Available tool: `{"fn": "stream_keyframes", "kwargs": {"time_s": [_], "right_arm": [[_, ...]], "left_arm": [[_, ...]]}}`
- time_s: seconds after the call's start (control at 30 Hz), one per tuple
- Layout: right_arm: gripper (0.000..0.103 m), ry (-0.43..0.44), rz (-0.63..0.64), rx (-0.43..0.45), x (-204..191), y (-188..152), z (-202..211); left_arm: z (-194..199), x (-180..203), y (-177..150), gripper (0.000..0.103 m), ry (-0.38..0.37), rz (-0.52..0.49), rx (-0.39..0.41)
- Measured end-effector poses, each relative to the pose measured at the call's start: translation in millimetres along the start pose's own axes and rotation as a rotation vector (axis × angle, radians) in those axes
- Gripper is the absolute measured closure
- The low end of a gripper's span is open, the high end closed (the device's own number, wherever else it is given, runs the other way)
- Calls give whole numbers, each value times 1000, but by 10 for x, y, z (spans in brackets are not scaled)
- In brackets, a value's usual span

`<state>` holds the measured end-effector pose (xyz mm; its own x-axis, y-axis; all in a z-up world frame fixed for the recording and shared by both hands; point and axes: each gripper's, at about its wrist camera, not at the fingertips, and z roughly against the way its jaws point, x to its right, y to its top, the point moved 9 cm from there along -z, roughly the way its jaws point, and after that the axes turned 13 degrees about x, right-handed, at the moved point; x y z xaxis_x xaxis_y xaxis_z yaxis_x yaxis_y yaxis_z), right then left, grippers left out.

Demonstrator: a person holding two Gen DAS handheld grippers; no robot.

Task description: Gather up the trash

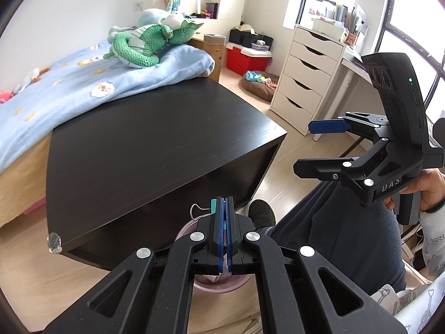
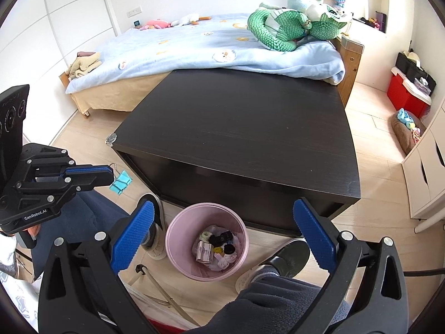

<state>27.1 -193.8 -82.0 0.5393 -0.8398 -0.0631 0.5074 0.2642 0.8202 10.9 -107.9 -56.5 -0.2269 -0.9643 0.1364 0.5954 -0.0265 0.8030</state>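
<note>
A bed (image 2: 194,41) with a blue blanket lies behind the dark table (image 2: 242,128), whose far edge touches it. On the floor at the table's near edge stands a pink bin (image 2: 178,239) holding small trash. The right tool (image 2: 222,236) hangs above the bin, fingers wide apart. The left tool (image 2: 109,176), to the bin's left, is clamped on a teal binder clip (image 2: 120,184) by its wire handle.
</note>
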Motion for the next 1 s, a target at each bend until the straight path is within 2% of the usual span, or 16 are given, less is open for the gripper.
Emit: {"fn": "stream_keyframes", "kwargs": {"time_s": [0.17,0.27,0.33,0.37,0.4,0.43,0.47,0.5,0.6,1.0], "right_arm": [[5,1,-13,5,38,11,24],[4,0,-22,5,65,13,32],[4,-2,-25,7,70,28,36],[4,-1,-25,9,71,33,40],[4,0,-25,9,72,35,39],[4,1,-26,10,73,37,40],[4,1,-26,11,72,39,41],[4,0,-26,11,70,36,40],[3,-3,-28,13,72,39,39],[3,-25,-6,22,7,113,15]], "left_arm": [[-49,34,-4,102,-18,-7,-12],[-91,46,-15,93,-31,5,-11],[-134,10,-38,75,-25,22,-16],[-140,-10,-39,55,-28,37,-9],[-140,-38,-33,41,-23,51,2],[-136,-57,-23,33,-14,59,10],[-124,-90,-10,17,-5,71,24],[-109,-109,5,14,2,78,37],[-85,-172,23,9,32,84,45],[-6,-443,55,8,120,119,56]]}}
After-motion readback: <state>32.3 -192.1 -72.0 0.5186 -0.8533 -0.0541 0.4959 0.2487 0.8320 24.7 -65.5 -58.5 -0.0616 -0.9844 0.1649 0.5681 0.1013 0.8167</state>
